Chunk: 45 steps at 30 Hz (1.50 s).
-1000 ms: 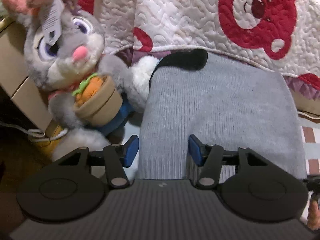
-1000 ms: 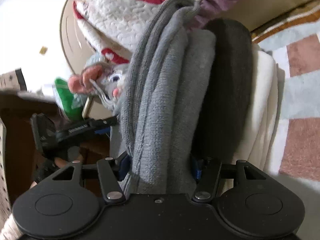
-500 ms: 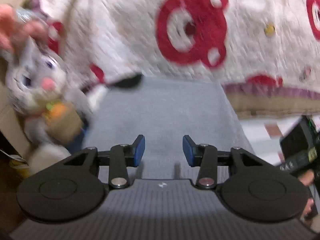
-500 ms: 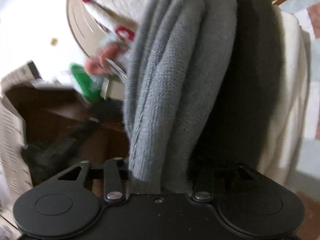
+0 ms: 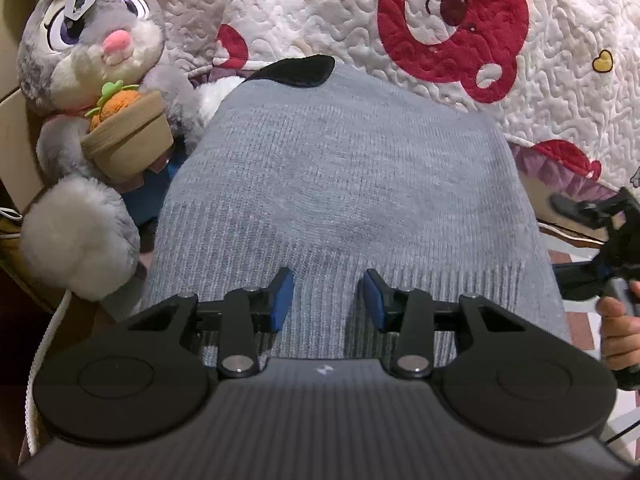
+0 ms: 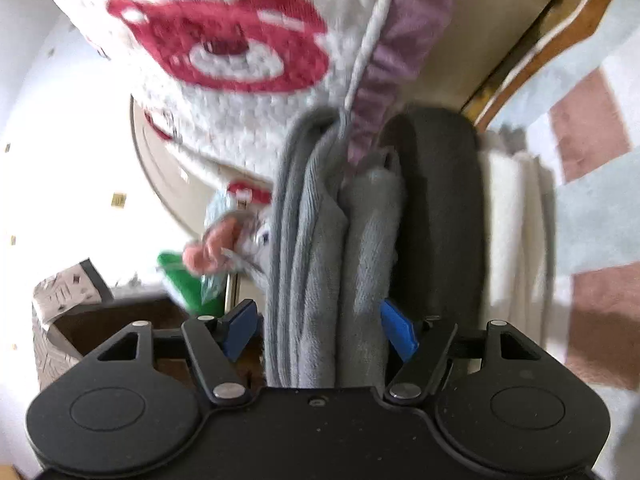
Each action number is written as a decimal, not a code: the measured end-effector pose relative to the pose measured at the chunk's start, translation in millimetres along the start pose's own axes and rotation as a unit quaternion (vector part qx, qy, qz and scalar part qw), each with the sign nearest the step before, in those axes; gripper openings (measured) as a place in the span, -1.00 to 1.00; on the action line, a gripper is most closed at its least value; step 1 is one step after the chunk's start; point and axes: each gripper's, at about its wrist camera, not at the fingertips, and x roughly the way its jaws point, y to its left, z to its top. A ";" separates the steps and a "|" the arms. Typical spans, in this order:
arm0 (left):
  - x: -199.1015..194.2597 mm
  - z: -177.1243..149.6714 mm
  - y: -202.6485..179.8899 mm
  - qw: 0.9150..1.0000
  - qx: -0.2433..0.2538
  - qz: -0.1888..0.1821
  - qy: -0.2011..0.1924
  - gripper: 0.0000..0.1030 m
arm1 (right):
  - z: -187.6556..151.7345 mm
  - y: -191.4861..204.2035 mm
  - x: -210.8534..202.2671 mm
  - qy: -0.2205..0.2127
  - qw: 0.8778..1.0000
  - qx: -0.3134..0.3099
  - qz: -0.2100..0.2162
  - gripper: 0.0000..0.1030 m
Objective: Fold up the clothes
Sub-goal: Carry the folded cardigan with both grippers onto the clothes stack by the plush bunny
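A folded grey knit sweater (image 5: 340,168) lies on top of a stack, with a black garment (image 5: 296,70) peeking out at its far end. My left gripper (image 5: 327,300) hovers open over the sweater's ribbed hem, nothing between its blue pads. In the right wrist view the stack is seen edge-on: grey sweater layers (image 6: 316,280), the black garment (image 6: 436,220) and a cream garment (image 6: 516,240). My right gripper (image 6: 320,328) stands open with the grey folded edge between its fingers; the left pad sits slightly clear of the cloth.
A quilted white bedspread with red bears (image 5: 440,20) hangs behind the stack. A grey plush rabbit holding a carrot pot (image 5: 92,80) leans against the stack's left side. A hand on the other gripper (image 5: 616,320) shows at the right. A checked rug (image 6: 592,160) covers the floor.
The right gripper's blue pads, hidden in the cloth half a second ago, now show spread around the sweater's edge. The left wrist view swung right, then back toward the rabbit, and has steadied.
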 end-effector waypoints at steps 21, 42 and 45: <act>1.4 -2.4 -5.9 1.000 0.009 0.016 -0.008 -0.26 | 5.5 103.6 69.5 -0.079 0.892 -0.416 -0.156 -0.08; -42.6 -77.1 -116.4 0.994 0.101 0.031 -0.035 0.29 | -87.2 62.1 -7.0 0.023 0.950 -0.286 -0.126 -0.25; -42.4 -96.4 -140.0 0.992 0.108 0.057 -0.037 0.39 | -105.5 63.9 -10.4 0.063 0.937 -0.315 -0.136 -0.27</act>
